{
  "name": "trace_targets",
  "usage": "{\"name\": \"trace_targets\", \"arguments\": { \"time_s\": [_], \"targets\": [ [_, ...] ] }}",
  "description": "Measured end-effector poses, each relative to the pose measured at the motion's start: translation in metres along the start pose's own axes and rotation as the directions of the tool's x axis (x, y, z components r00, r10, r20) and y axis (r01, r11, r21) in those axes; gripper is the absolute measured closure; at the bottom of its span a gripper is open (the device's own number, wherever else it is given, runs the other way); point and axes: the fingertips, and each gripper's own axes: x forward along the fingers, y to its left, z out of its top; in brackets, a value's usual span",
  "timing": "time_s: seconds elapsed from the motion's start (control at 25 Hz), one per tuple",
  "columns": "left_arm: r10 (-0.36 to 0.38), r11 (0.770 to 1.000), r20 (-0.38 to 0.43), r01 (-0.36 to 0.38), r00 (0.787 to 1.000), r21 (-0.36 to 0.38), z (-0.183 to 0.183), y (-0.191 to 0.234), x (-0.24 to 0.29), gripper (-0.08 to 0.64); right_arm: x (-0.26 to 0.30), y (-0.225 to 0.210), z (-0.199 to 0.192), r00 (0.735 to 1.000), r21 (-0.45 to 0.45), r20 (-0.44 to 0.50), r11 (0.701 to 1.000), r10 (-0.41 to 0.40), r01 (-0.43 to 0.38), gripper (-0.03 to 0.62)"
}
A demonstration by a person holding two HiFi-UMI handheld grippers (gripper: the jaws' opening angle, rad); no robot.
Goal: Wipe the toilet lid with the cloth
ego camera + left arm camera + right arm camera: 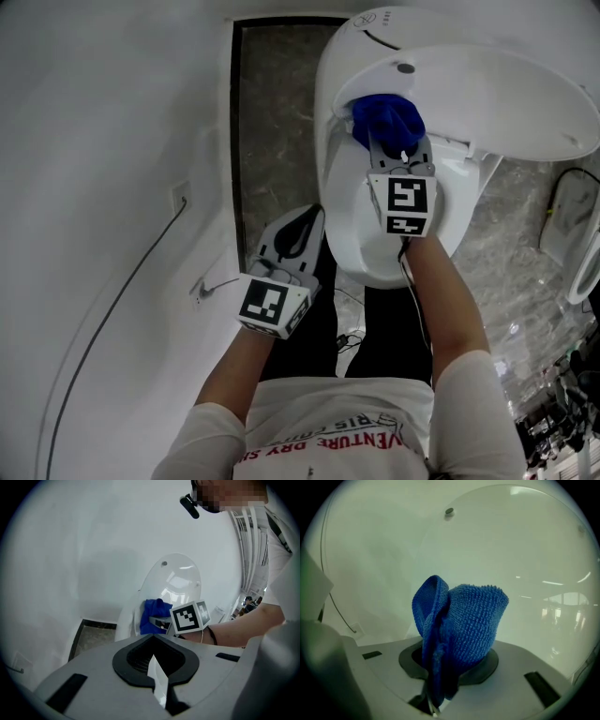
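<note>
The toilet lid stood raised, its glossy inner face turned toward the person. The right gripper was clamped on the blue cloth, a bunched fold of it standing up out of the closed jaws. In the head view the cloth sat low on the lid's inner face, close to the hinge and below the small dark bumper near the lid's rim. From the right gripper view, the cloth rose in front of the lid, and whether it was pressed against that face or just short of it could not be told.

The left gripper hung well away from the lid, out past the front of the toilet bowl on the wall side. Its jaws were together with nothing between them, and it took no part in the wiping.

Judging by this, the task was under way but not finished. The cloth was gripped and brought to the lid, so the pick-up was done. The lid's inner face showed no streaks or damp marks, so how much had been covered could not be read. The broad upper part of that face, away from the hinge, lay clear of the cloth and probably remained to be wiped, as did the outer face, which was turned away
</note>
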Motion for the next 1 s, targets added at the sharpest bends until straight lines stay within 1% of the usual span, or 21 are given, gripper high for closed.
{"name": "trace_targets", "arguments": {
  "time_s": [0.16,0.4,0.72,0.84,1.0],
  "targets": [
    [-0.007,1.000,-0.010,0.007,1.000,0.008,-0.004,-0.009,0.007,0.554,-0.005,-0.021,-0.011,1.000,0.015,-0.015,1.000,-0.027,0.027,0.499],
    [-0.008,1.000,-0.018,0.008,1.000,0.007,-0.009,-0.023,0.019,0.554,-0.015,-0.048,-0.021,0.999,0.020,-0.021,0.999,-0.044,0.045,0.498],
    [-0.023,1.000,-0.019,0.024,1.000,0.015,-0.009,-0.057,0.041,0.554,-0.035,-0.095,-0.044,0.996,0.037,-0.046,0.996,-0.081,0.083,0.498],
    [-0.032,0.999,-0.018,0.032,0.999,0.003,-0.010,-0.070,0.050,0.554,-0.043,-0.113,-0.053,0.994,0.040,-0.054,0.995,-0.093,0.095,0.499],
    [-0.030,0.999,-0.020,0.029,0.999,-0.017,-0.013,-0.084,0.061,0.554,-0.058,-0.142,-0.069,0.989,0.069,-0.082,0.989,-0.127,0.133,0.499]
  ]
}}
